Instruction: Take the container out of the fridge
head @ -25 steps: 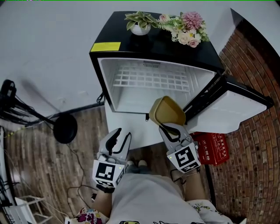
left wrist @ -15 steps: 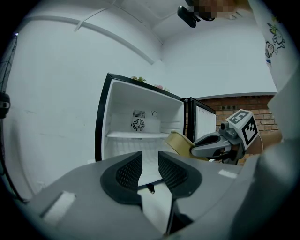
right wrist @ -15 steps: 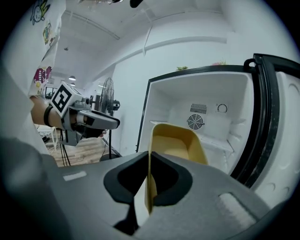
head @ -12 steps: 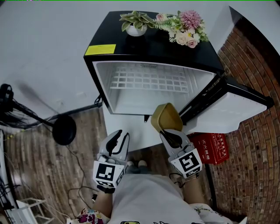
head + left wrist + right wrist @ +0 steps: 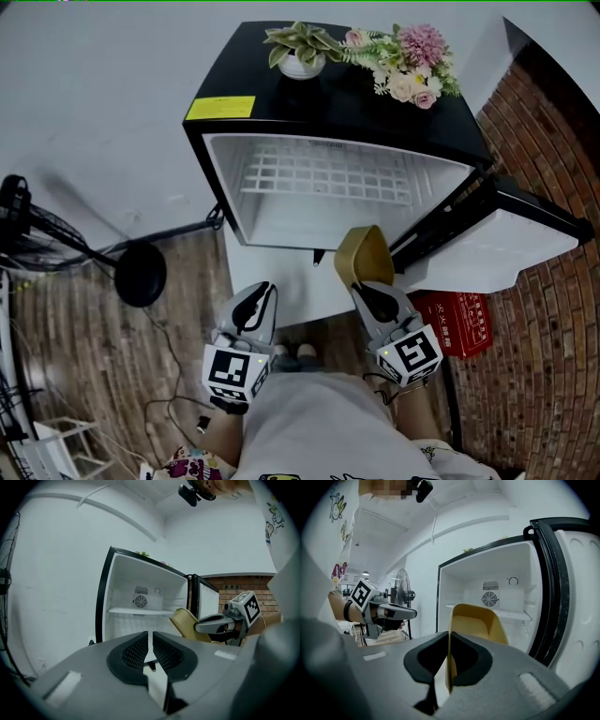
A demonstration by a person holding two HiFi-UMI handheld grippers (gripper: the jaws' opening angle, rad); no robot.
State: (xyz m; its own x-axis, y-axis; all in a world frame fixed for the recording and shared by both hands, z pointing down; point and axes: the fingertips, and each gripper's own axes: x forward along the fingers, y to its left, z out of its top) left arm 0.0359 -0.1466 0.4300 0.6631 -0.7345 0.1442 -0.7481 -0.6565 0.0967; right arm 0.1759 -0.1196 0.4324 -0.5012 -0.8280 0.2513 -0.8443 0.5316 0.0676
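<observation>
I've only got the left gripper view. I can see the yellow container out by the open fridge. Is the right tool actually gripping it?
Observer: Yes, the right gripper view shows the right tool shut on the yellow container, on its side wall.
Operator: Anything near the fridge door I should avoid?
Observer: A red box lies close beside that open door.
Operator: What's on top of the fridge?
Observer: A potted plant and a bunch of flowers stand on its black top.

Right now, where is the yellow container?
The container is right of centre in the head view, outside the fridge before its open compartment, beside the open door, its wall pinched in the right gripper.
</observation>
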